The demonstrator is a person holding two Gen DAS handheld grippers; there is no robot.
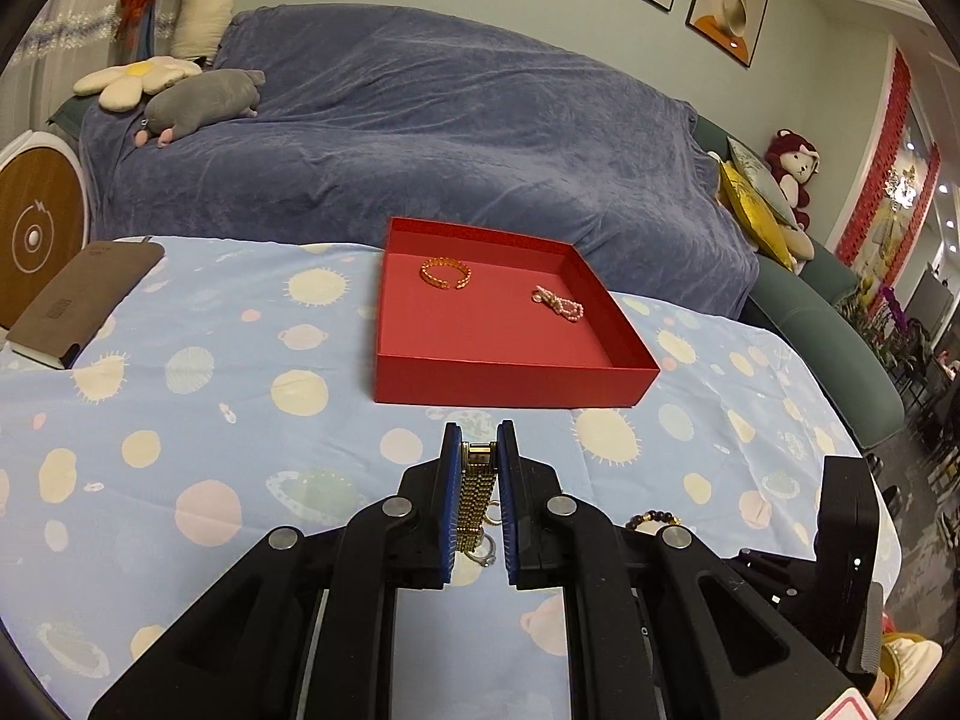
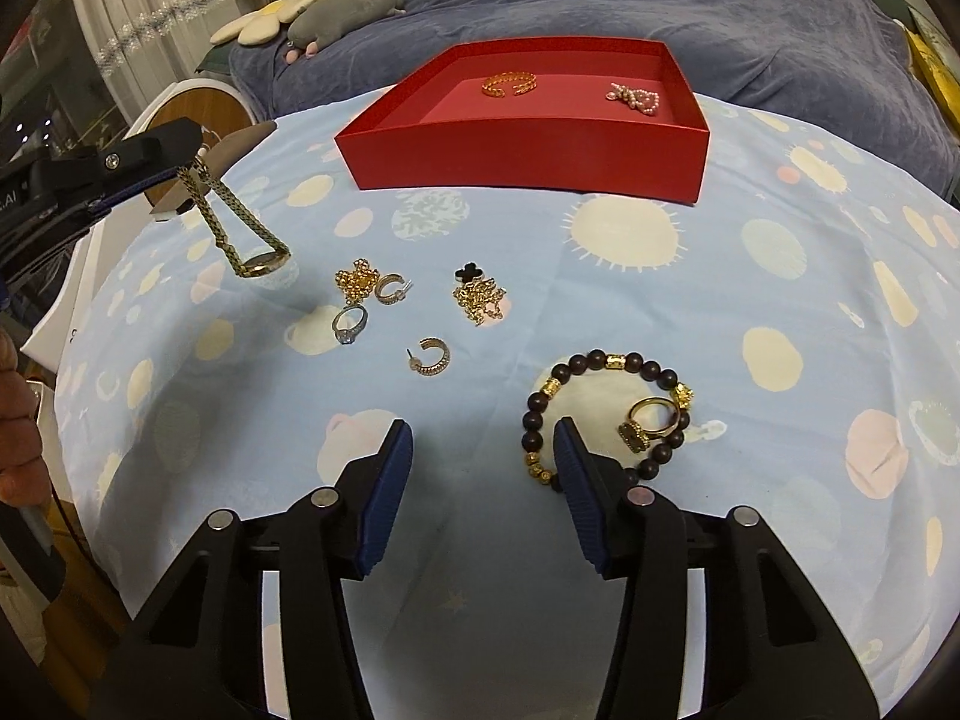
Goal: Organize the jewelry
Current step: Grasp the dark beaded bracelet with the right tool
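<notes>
My left gripper (image 1: 480,438) is shut on a gold watch (image 1: 477,492), pinching its mesh band; in the right wrist view the watch (image 2: 246,228) hangs from it above the cloth, left of the red box (image 2: 522,162). The box (image 1: 516,384) holds a gold bangle (image 1: 445,273) and a pearl string (image 1: 557,303). My right gripper (image 2: 483,429) stands open over bare cloth with nothing between its pads. Its right finger is beside a dark bead bracelet (image 2: 600,360), which has a gold ring (image 2: 651,420) inside it. A silver ring (image 2: 349,323), two hoop earrings (image 2: 429,355) and a clover necklace (image 2: 477,294) lie loose.
The table carries a blue dotted cloth (image 1: 210,420). A brown flat case (image 1: 84,300) lies at its left edge. Behind the box is a sofa under a blue cover (image 1: 420,138) with plush toys. A person's hand (image 2: 15,420) shows at the left edge.
</notes>
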